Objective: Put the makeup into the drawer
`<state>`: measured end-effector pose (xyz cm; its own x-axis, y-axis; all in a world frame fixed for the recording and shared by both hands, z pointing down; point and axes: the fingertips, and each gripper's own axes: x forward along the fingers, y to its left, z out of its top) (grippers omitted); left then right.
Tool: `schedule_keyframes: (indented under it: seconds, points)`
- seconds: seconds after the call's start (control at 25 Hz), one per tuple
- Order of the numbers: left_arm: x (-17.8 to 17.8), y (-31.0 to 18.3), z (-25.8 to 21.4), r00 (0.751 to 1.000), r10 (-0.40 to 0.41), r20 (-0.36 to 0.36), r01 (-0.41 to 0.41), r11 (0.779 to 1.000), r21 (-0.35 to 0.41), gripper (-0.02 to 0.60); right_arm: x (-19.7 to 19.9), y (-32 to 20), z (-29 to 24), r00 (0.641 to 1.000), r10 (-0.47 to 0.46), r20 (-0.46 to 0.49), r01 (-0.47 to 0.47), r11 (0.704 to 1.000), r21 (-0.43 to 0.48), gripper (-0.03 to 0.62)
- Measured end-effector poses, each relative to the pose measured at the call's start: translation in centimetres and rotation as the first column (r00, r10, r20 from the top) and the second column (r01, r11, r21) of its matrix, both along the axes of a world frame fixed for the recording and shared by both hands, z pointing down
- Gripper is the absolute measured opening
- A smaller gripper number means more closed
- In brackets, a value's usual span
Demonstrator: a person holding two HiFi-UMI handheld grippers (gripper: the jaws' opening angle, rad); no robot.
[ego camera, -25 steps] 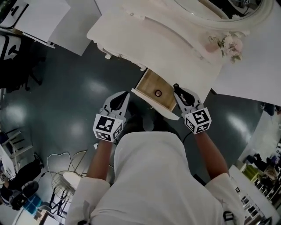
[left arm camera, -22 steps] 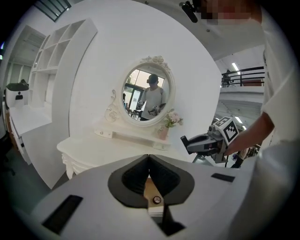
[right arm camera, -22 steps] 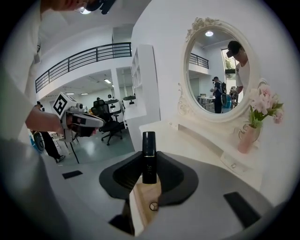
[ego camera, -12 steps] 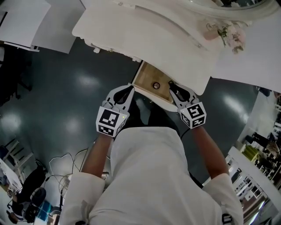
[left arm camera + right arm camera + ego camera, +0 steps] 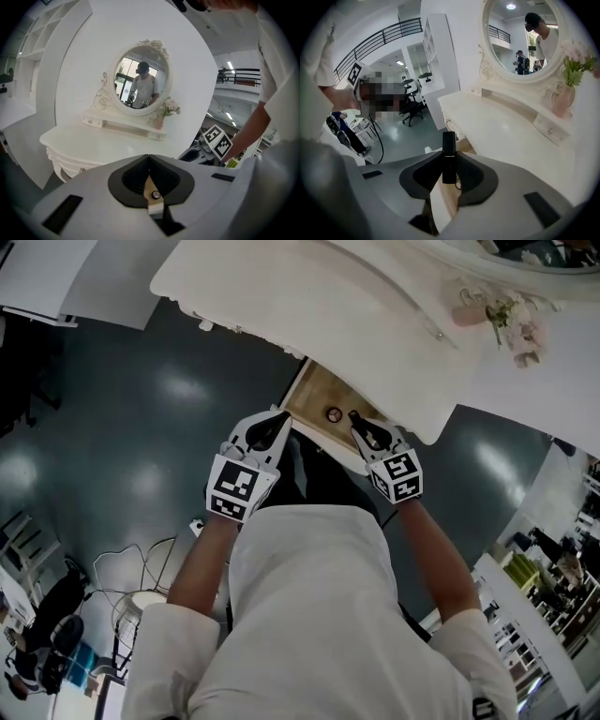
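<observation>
Two grippers reach out in front of a person in a white shirt in the head view, over a dark floor (image 5: pixel 141 456). The left gripper (image 5: pixel 278 418) sits just beside the near left corner of an open drawer (image 5: pixel 314 395) with a wooden bottom. The right gripper (image 5: pixel 361 425) is at the drawer's near right edge, and a black tube (image 5: pixel 354 416) sticks out from its tips over the drawer. A small round thing (image 5: pixel 334 414) lies inside the drawer. The drawer belongs to a white dressing table (image 5: pixel 309 306), and a pink vase (image 5: pixel 467 313) of flowers stands at the back of the top.

Seen from the left gripper view, the jaws are together with nothing between them. Below their tips a slice of the drawer with the round thing shows through. Beyond stand the table, an oval mirror (image 5: pixel 140 77) and the vase. The right gripper's marker cube (image 5: pixel 218 142) is off to the right.

The right gripper view shows its jaws clamped on the black tube, which stands upright between the pads. The drawer's wooden inside lies just beneath. The table top, mirror and vase fill the right side.
</observation>
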<state>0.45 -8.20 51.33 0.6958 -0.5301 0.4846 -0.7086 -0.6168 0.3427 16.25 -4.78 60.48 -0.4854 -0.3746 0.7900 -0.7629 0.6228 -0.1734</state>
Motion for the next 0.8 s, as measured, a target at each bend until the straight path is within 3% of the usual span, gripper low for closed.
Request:
schedule_keyframes:
  seconds: [0.44,0.8]
  points:
    - [1.0,-0.4,2.7,0.988,-0.149,0.037,0.151,0.987,-0.059,0.017,-2.9,-0.4,6.5,0.987,-0.156,0.037,0.159,0.979,-0.124,0.106]
    - [-1.7,2.0,6.1,0.966,-0.248,0.079,0.256,0.96,-0.116,0.017,-5.8,-1.3,11.3,0.966,-0.258,0.026,0.259,0.953,-0.156,0.106]
